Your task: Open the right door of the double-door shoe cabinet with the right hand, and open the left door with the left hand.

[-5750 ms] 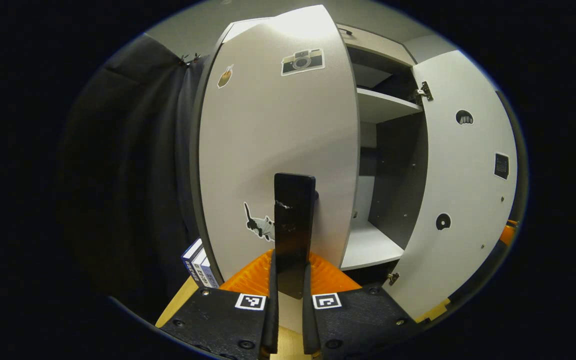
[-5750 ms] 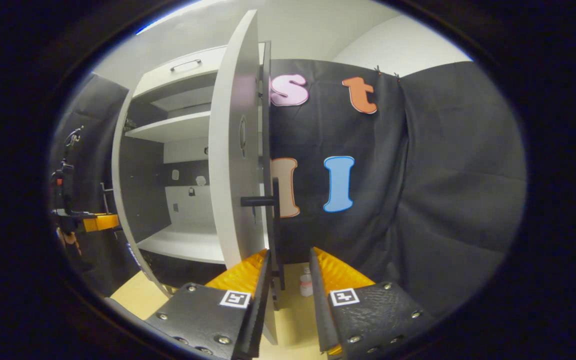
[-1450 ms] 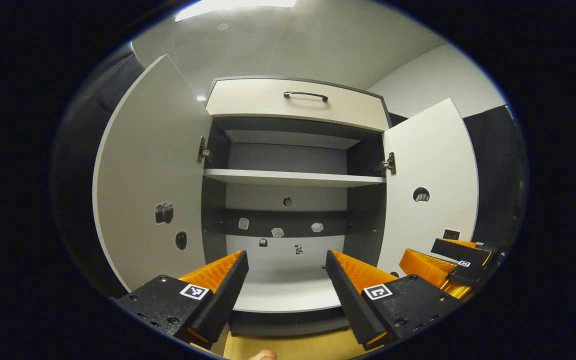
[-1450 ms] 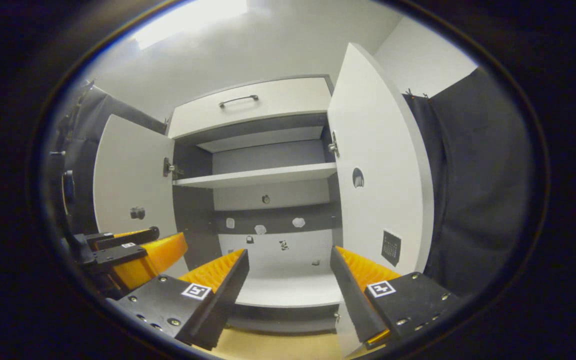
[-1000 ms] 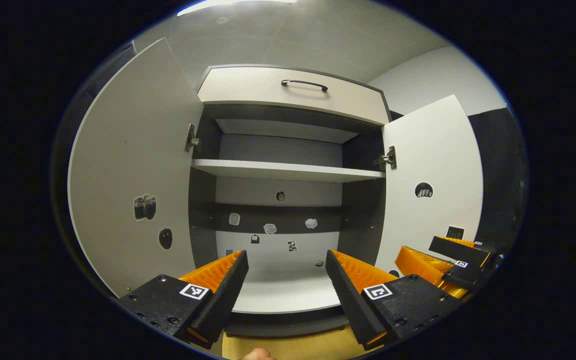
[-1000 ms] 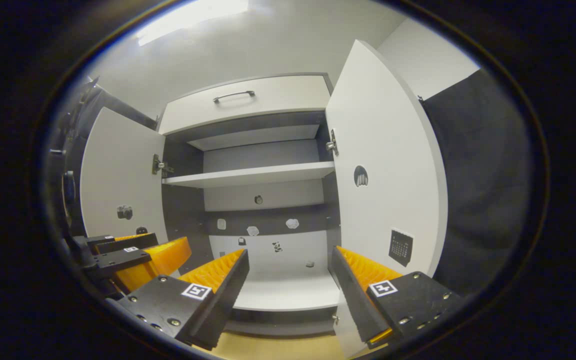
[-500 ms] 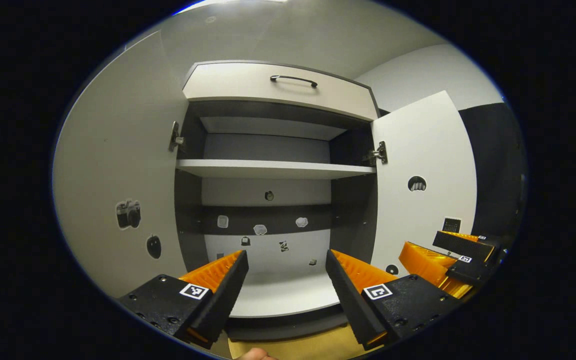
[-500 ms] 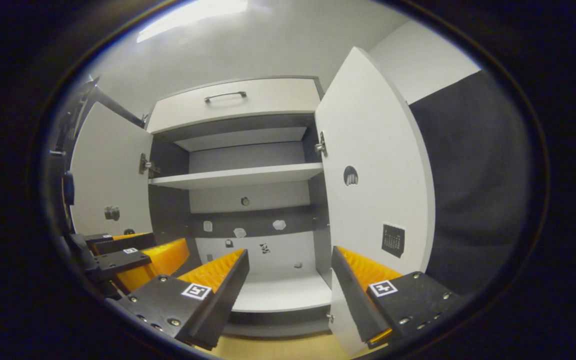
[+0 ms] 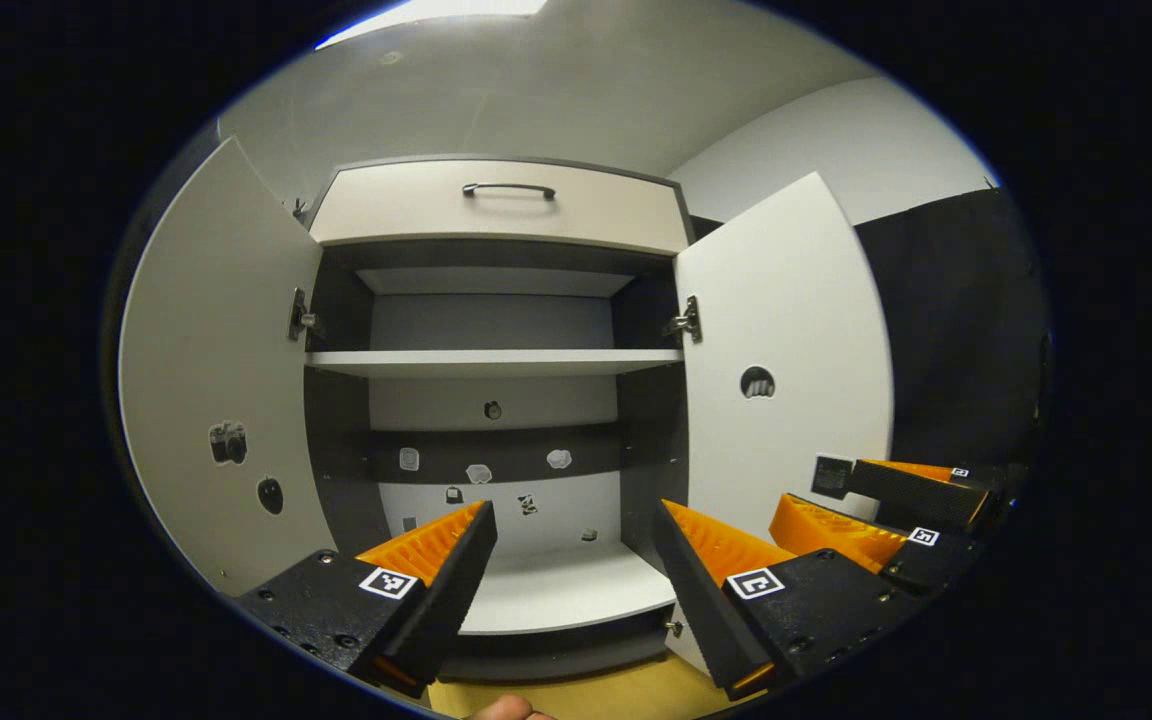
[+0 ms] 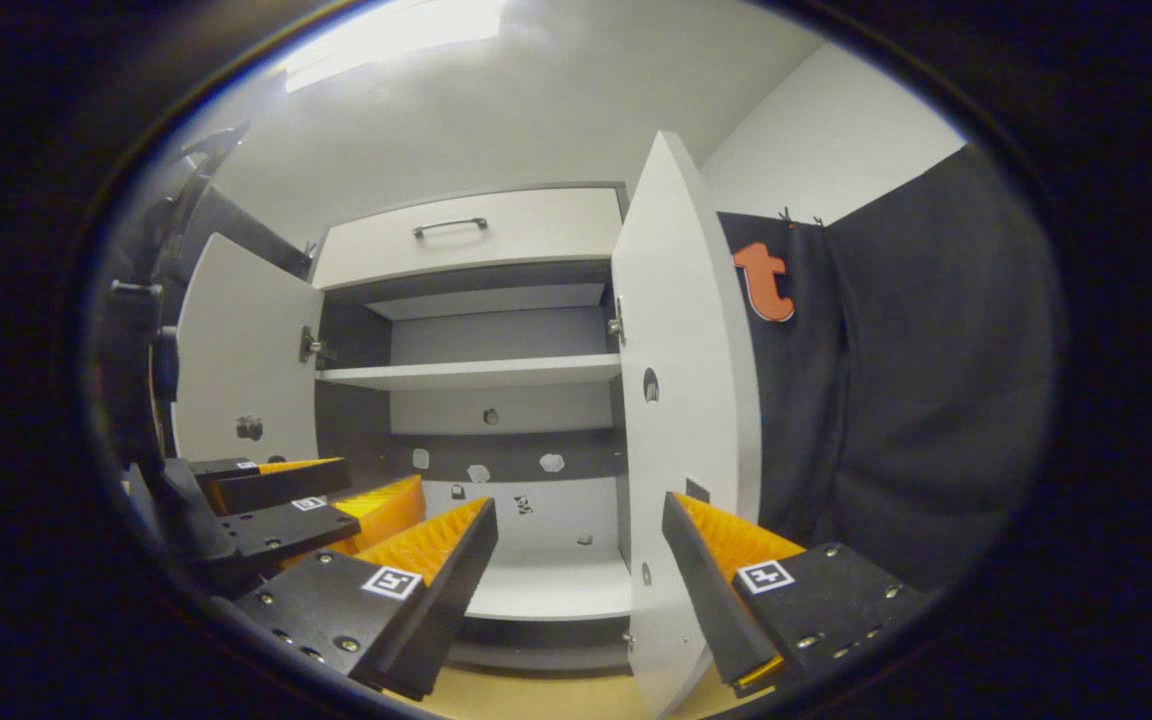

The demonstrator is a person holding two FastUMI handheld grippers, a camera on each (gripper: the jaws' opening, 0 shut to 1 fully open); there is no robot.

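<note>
The white shoe cabinet [image 9: 496, 205] [image 10: 466, 238] faces me with both doors swung wide. Its left door [image 9: 206, 390] [image 10: 241, 350] and right door [image 9: 786, 340] [image 10: 681, 400] show their inner faces, stuck with small stickers. Inside are a white shelf [image 9: 491, 362] and a white bottom board [image 9: 556, 595]. My left gripper [image 9: 571, 560] is open and holds nothing, a short way in front of the opening. My right gripper [image 10: 576, 560] is open too, close beside the right door's edge. In the left gripper view the right gripper [image 9: 876, 520] is at lower right; in the right gripper view the left gripper [image 10: 306, 510] is at lower left.
A drawer with a dark handle [image 9: 508, 189] tops the cabinet. Black cloth [image 10: 896, 400] hangs right of the right door. Pale wooden floor [image 9: 586, 695] lies below the cabinet. A fingertip [image 9: 496, 710] peeks in at the bottom edge of the left gripper view.
Earlier each gripper was shut on a door handle with the doors partly open. Now both are open and drawn back; over the last second both views have swung a little to the right.
</note>
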